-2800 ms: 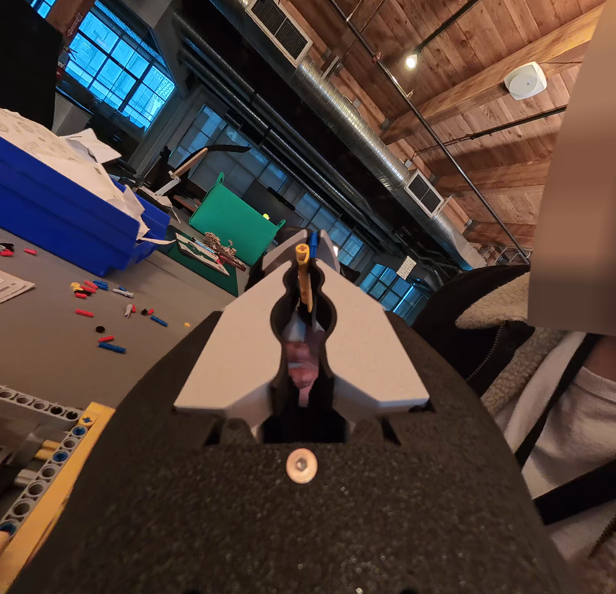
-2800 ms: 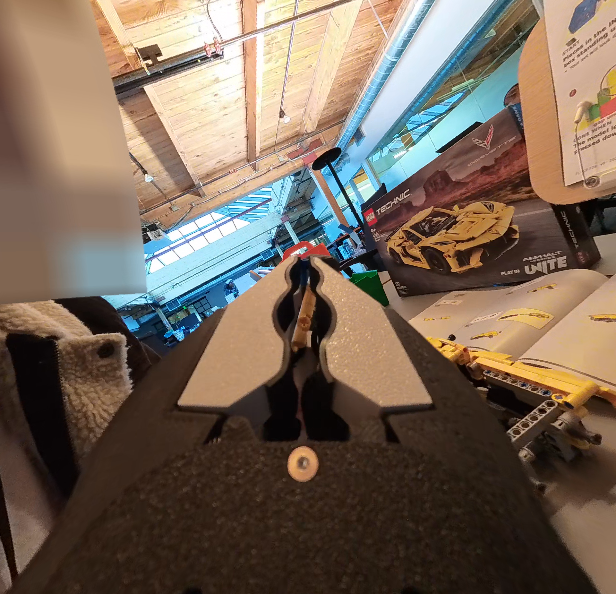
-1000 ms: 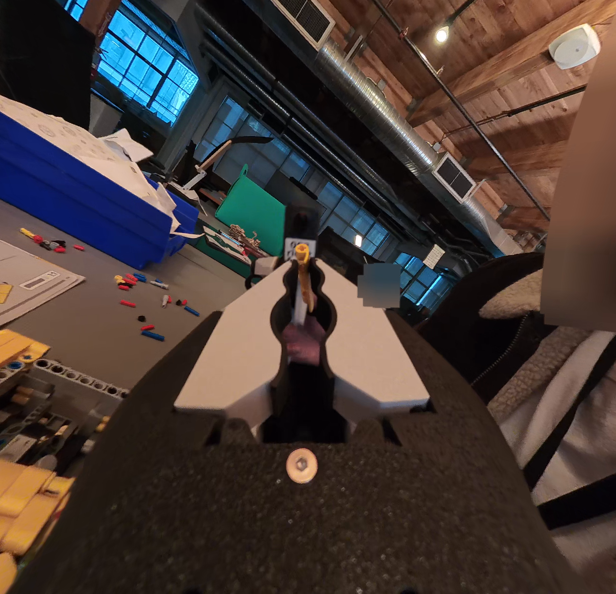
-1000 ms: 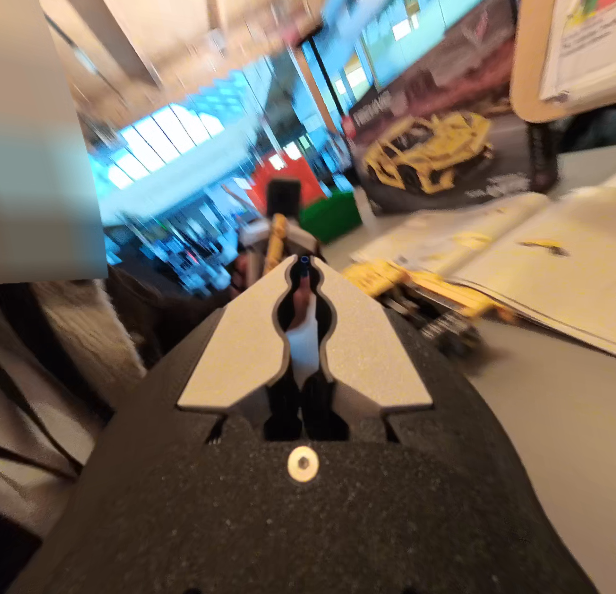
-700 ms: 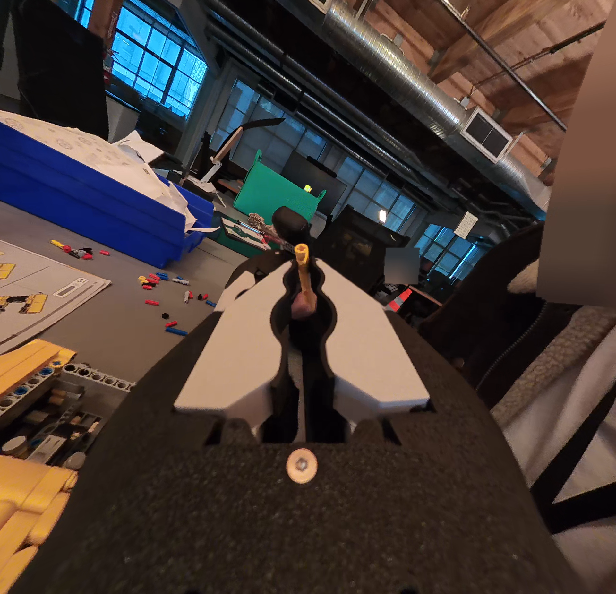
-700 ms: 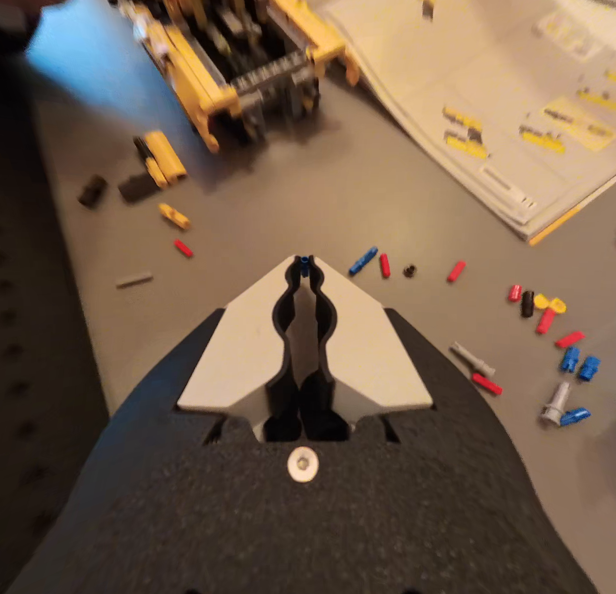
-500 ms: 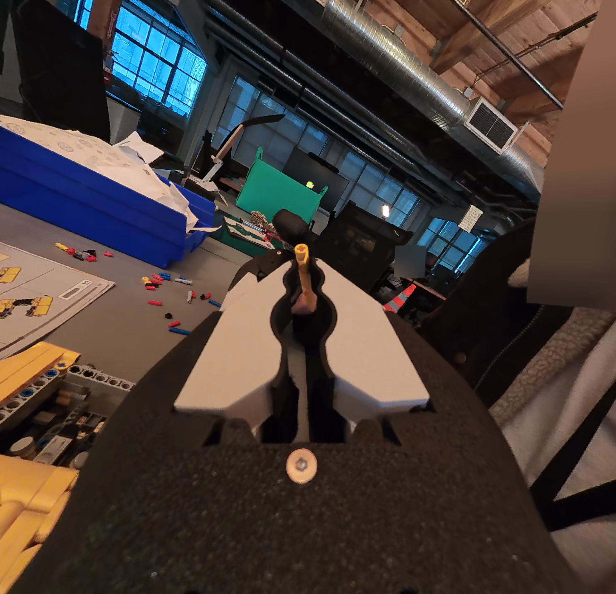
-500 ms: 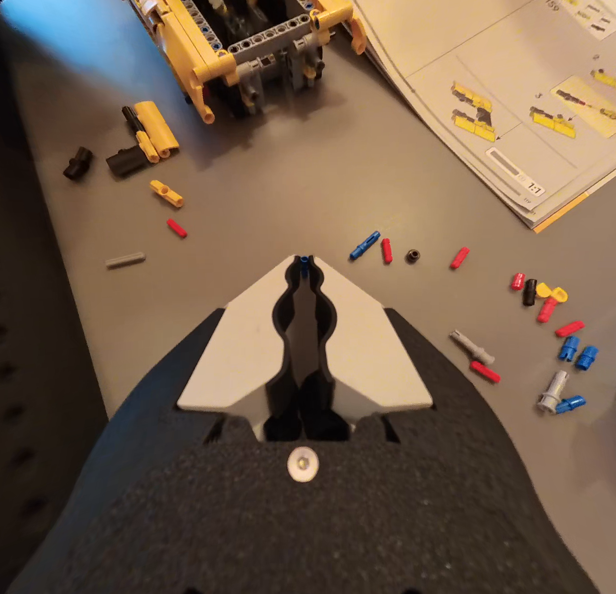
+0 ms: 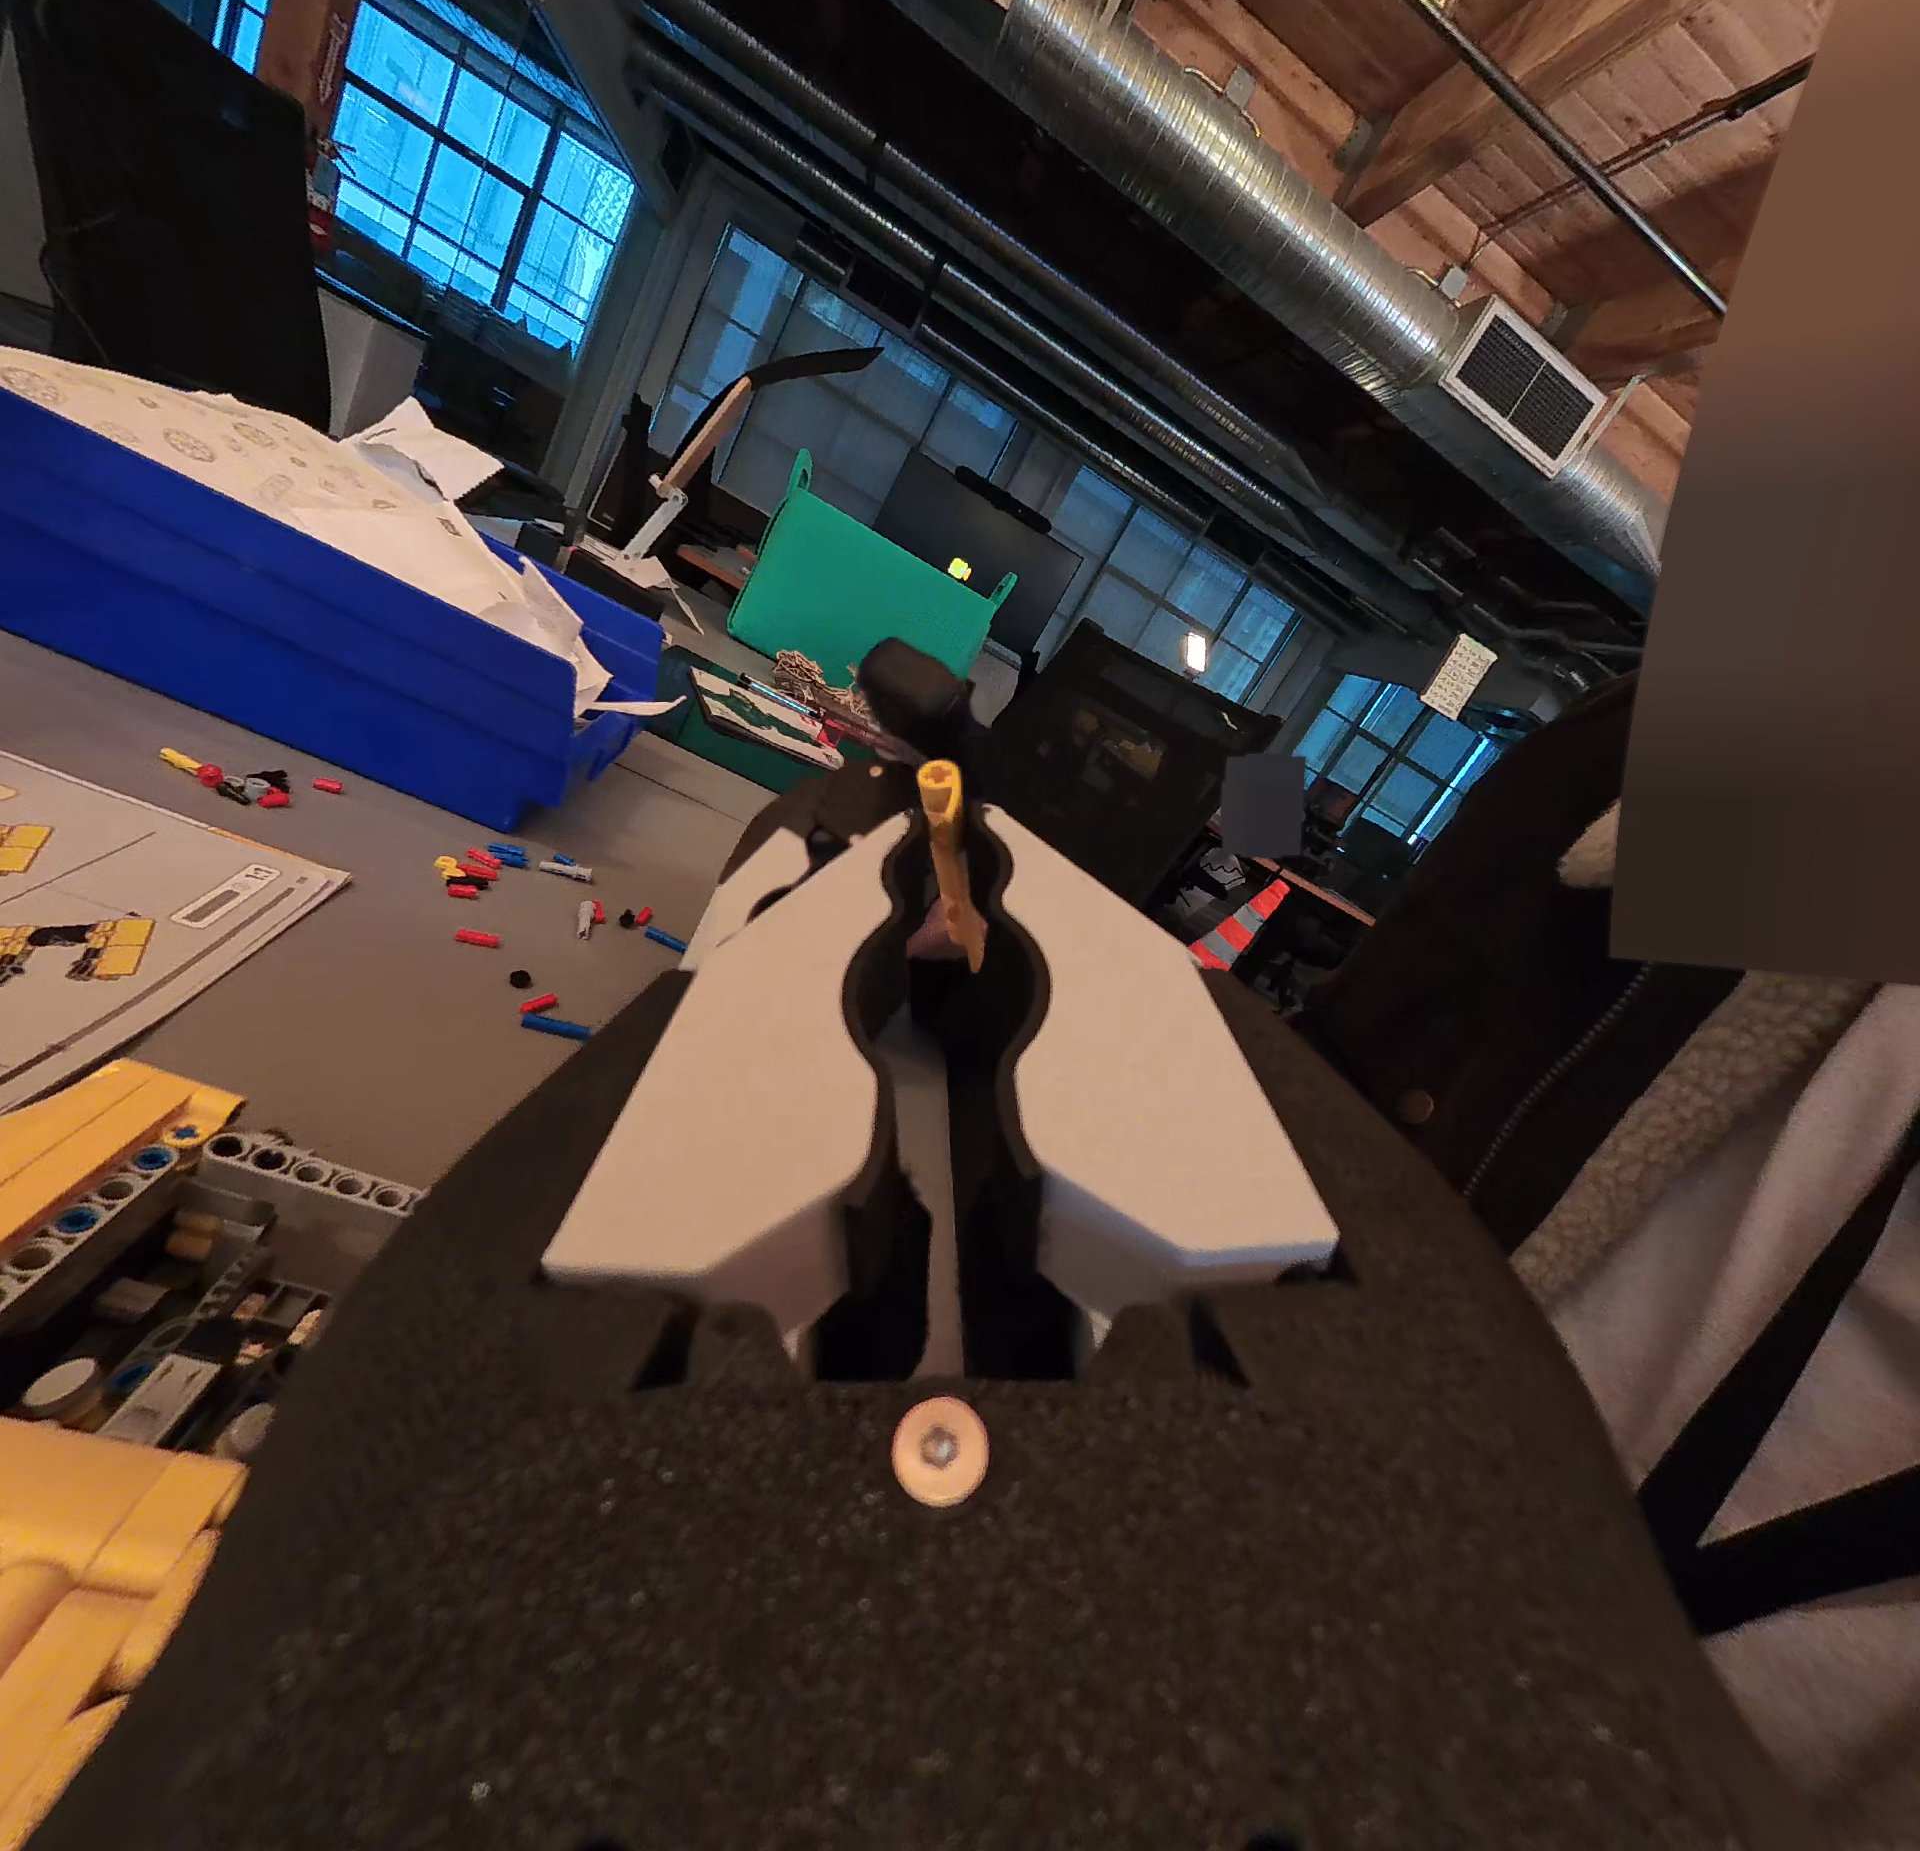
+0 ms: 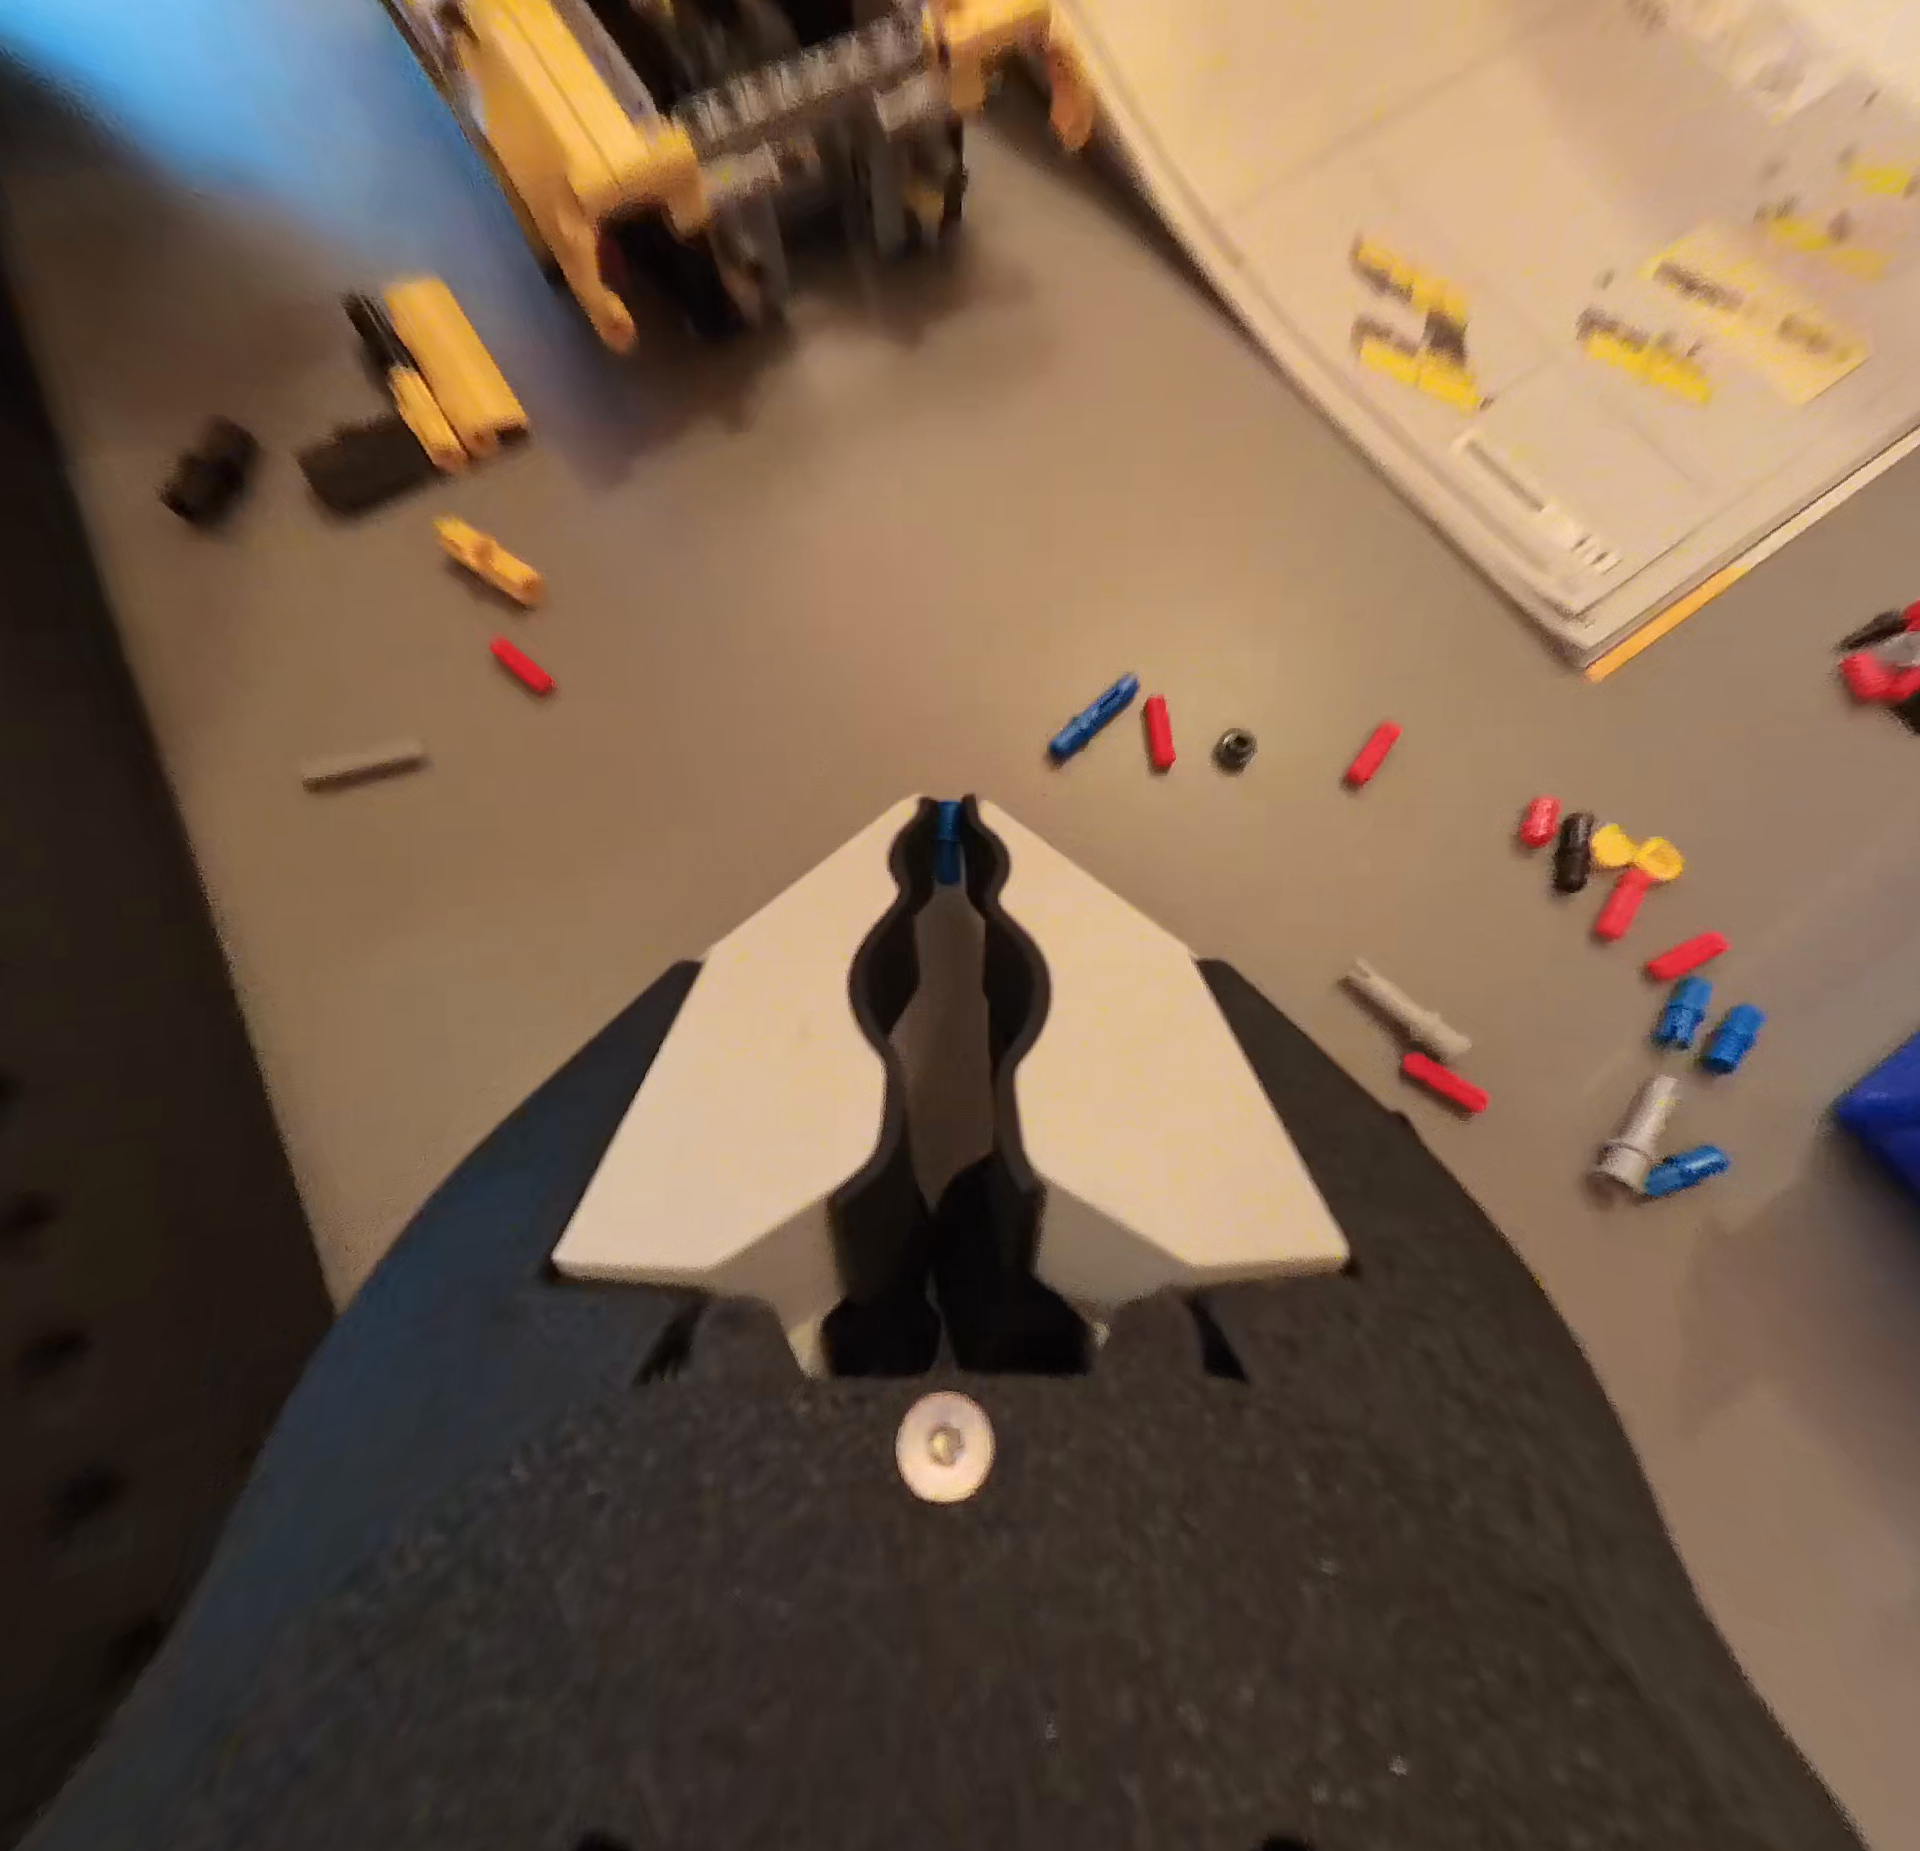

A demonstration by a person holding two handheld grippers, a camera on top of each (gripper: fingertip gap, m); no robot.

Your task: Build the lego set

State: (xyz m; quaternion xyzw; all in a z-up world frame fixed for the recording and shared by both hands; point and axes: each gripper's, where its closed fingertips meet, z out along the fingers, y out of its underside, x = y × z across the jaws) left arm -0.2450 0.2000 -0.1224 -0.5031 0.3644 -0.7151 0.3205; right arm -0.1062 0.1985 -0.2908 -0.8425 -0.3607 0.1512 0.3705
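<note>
Here, the left gripper [image 9: 940, 814] is closed on a yellow axle [image 9: 951, 856], which stands nearly upright and projects past the fingertips. The right gripper [image 10: 945, 814], pointing down at the grey table [image 10: 790, 575], is closed on a blue pin [image 10: 947, 837] at its tips. Beyond it, loose pins [image 10: 1621, 908] lie scattered to the right. Farther off, the yellow model [image 10: 727, 128] sits beside the open manual [image 10: 1538, 191]. The right wrist view is blurred.
</note>
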